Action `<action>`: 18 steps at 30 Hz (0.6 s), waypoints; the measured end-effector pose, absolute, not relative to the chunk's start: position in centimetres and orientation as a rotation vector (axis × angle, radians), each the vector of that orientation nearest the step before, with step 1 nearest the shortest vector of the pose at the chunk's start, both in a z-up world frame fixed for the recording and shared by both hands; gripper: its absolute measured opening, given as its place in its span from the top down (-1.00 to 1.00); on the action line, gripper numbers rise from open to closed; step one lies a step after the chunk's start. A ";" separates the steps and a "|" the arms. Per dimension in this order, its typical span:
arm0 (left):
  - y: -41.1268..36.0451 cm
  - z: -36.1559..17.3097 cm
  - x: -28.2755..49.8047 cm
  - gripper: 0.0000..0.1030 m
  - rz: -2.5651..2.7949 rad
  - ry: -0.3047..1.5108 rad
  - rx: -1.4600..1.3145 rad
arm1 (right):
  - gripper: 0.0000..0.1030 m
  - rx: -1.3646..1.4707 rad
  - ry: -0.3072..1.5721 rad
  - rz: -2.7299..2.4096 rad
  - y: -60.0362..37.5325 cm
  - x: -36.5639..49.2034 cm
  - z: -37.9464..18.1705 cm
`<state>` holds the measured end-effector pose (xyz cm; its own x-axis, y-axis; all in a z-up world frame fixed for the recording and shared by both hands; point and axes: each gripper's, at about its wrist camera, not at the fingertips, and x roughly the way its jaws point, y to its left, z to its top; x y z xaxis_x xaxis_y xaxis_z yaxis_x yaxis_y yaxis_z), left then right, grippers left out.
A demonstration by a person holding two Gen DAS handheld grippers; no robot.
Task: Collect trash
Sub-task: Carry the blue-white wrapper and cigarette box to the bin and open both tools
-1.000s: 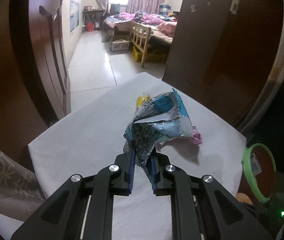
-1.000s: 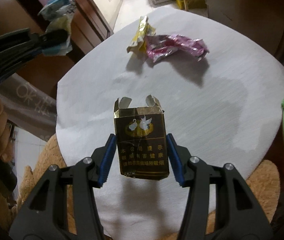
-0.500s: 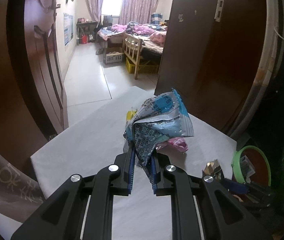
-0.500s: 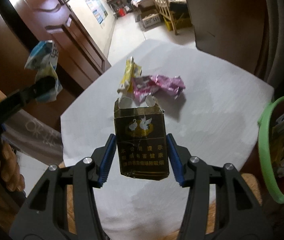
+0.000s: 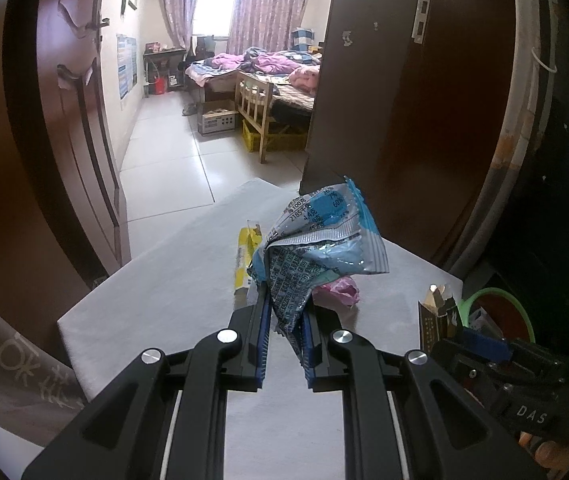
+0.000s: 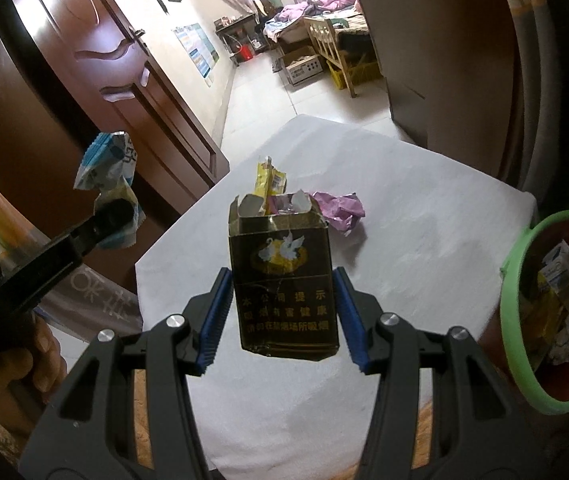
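My left gripper [image 5: 286, 312] is shut on a crumpled blue and white snack wrapper [image 5: 320, 244], held above the white table [image 5: 164, 300]. The right gripper [image 6: 282, 300] is shut on a torn dark cigarette box [image 6: 284, 280] with a swan print, lifted off the table [image 6: 424, 220]. That box [image 5: 438, 320] also shows at the right of the left wrist view. A yellow wrapper [image 6: 268, 178] and a pink wrapper [image 6: 340, 208] lie on the table's far part. The bin with a green rim [image 6: 518, 332] stands to the right, holding some trash.
Brown wooden doors [image 6: 104, 80] stand left of the table and a dark door panel [image 5: 404, 100] on the right. A tiled floor [image 5: 172, 152] leads to a bedroom with a bed and a wooden chair. A hand [image 6: 24, 360] holds the left gripper.
Both grippers rose with their trash. The right gripper lifted the cigarette box and swung toward the green-rimmed bin, which came fully into its view. The right gripper came into the left wrist view.
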<state>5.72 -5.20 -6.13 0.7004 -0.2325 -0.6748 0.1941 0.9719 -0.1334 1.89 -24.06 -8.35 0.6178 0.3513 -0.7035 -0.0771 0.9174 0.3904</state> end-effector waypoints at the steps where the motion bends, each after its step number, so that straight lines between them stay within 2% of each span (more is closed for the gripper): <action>1: -5.3 -6.1 5.7 0.78 -0.242 0.760 -0.052 | 0.04 0.343 0.873 0.250 -24.2 1.9 -8.3; 18: -6.0 -5.7 6.0 0.78 -0.297 0.772 -0.022 | 0.04 0.416 0.842 0.170 -27.8 0.8 -8.1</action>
<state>5.97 -6.04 -5.75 0.6770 -0.2719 -0.6839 0.2559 0.9582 -0.1277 0.82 -27.78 -8.07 0.6581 0.3081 -0.6870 0.0166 0.9063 0.4224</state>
